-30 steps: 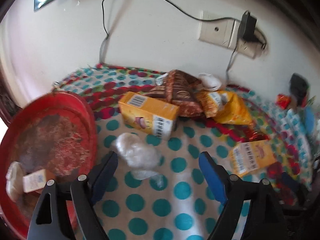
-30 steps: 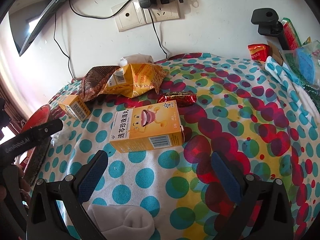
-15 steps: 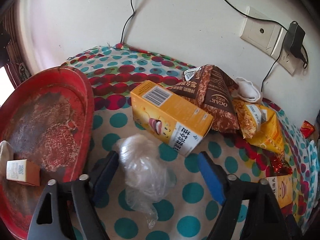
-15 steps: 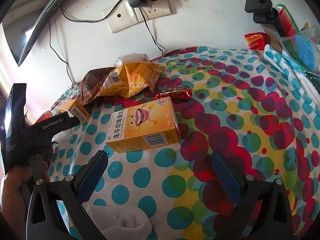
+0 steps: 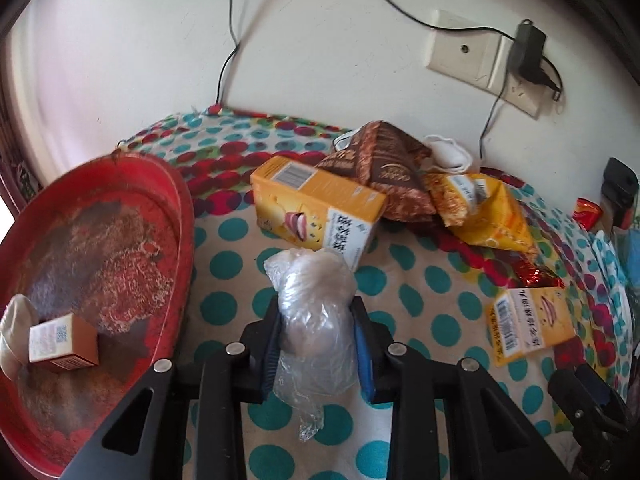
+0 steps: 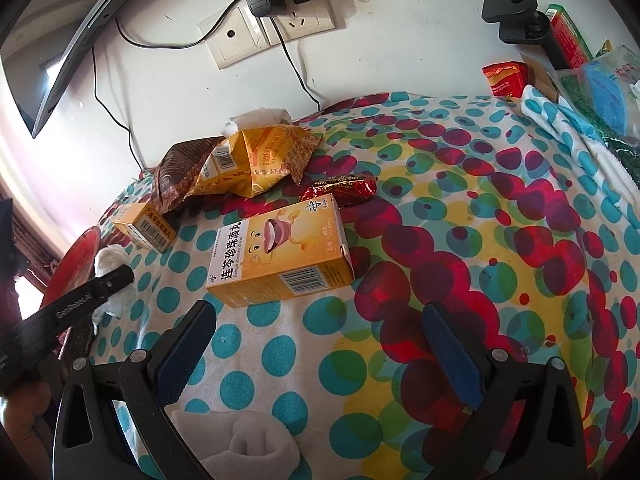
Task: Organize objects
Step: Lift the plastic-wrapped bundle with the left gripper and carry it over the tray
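Note:
My left gripper (image 5: pixel 316 320) is shut on a crumpled clear plastic bag (image 5: pixel 312 300) just above the polka-dot cloth; the bag also shows in the right wrist view (image 6: pixel 110 260). A red tray (image 5: pixel 120 200) lies to its left, holding a small brown box (image 5: pixel 64 342) and a white cloth. A yellow carton (image 5: pixel 316 208) lies just beyond the bag. My right gripper (image 6: pixel 316 344) is open and empty, with a second yellow carton (image 6: pixel 280 256) ahead of it.
Brown (image 5: pixel 384 176) and yellow (image 5: pixel 480 208) snack bags lie near the wall. A red candy wrapper (image 6: pixel 344 188) lies behind the near carton. A white sock (image 6: pixel 240 444) lies under my right gripper. Wall sockets (image 6: pixel 272 28) with cables are behind. Clutter is at far right.
My left gripper has closed its fingers on the plastic bag, which was lying loose between them. My right gripper has stayed open and barely moved.

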